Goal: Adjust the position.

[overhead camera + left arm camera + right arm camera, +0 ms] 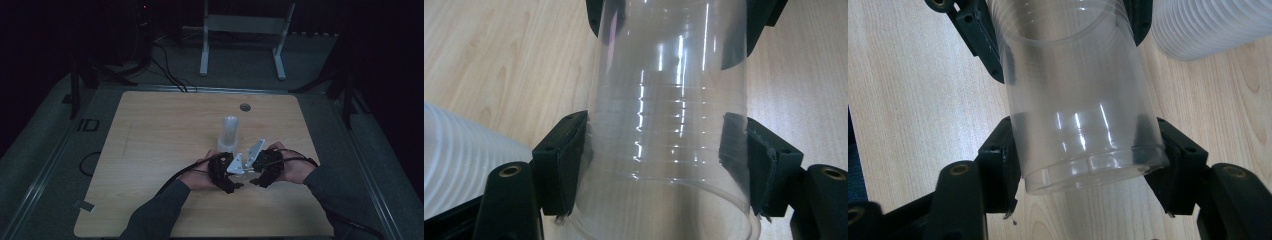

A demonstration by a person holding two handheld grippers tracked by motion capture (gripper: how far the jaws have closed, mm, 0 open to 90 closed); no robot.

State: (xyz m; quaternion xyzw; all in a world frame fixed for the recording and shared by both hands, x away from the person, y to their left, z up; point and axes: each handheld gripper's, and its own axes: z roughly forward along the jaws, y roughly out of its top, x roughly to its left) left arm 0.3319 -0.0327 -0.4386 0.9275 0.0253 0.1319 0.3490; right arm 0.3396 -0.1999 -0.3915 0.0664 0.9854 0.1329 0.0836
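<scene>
Plastic is what I hold in both grippers: a clear cup [669, 135] lies level just above the table, between my two hands. My left gripper [666, 165] pinches it near the open rim, pads [566, 160] pressed on both sides of the wall. My right gripper [1088, 160] clamps the closed base end, its pads [1005, 165] tight against the plastic.

A ribbed, milky stack of cups [229, 132] stands just beyond my grippers, apart from the one I hold. Nothing lies between the stack and my jaws.

Under everything is a pale wooden tabletop [150, 145] with a round grommet [244, 107] near its far edge. Past it, on the dim grey floor, stands a white frame [245, 30] with dark cables [167, 70] beside it.

From above, my hands nearly hide the clear cup, while the stack is seen upright. The left gripper view catches only the stack's ribbed side at its lower left edge [459, 155]; the right gripper view shows it at the upper right [1213, 25].
</scene>
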